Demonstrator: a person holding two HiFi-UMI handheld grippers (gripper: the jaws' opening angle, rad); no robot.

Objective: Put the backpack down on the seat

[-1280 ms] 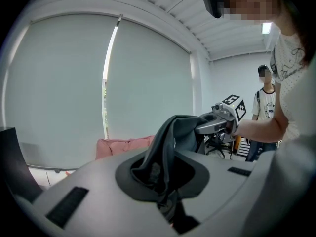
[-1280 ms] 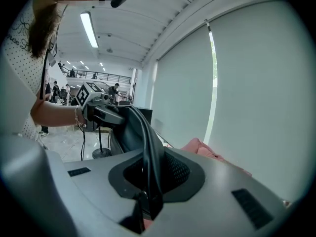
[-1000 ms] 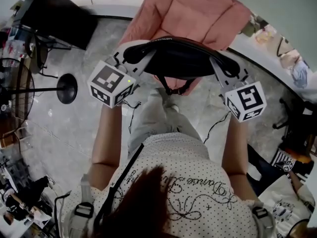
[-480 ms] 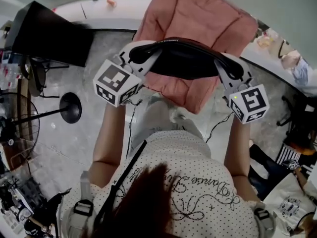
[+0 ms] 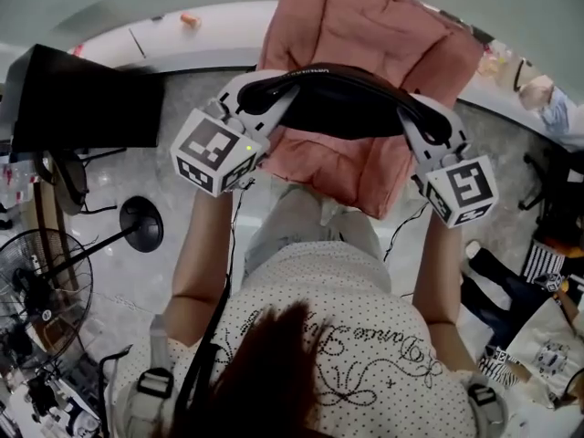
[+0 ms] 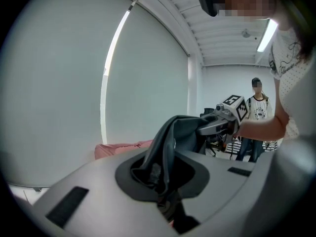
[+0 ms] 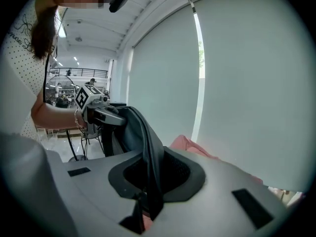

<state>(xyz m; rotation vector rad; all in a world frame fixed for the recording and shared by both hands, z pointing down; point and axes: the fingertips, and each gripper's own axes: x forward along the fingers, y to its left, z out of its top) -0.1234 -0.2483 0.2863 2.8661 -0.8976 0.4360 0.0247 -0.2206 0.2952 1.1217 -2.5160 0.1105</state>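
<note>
A black backpack (image 5: 347, 108) hangs stretched between my two grippers, over the front of a seat with a pink cushion (image 5: 365, 21). My left gripper (image 5: 260, 94) is shut on the backpack's left end; in the left gripper view the dark fabric (image 6: 170, 142) runs down between the jaws of the left gripper (image 6: 165, 201). My right gripper (image 5: 424, 117) is shut on the right end, with the fabric (image 7: 148, 157) pinched low in the right gripper (image 7: 140, 206). The pink cushion (image 6: 118, 149) shows behind the bag, and the same cushion (image 7: 187, 144) appears under the window blind.
A black box-like object (image 5: 82, 99) stands at the left, with a round stand base (image 5: 141, 224) and a fan (image 5: 46, 290) on the grey floor. A white ledge (image 5: 182, 35) runs behind the seat. Bags (image 5: 538, 336) lie at the right. A person (image 6: 256, 112) stands farther off.
The backpack and both grippers have come forward over the pink cushion, which now lies more fully under the bag. Both grips are unchanged.
</note>
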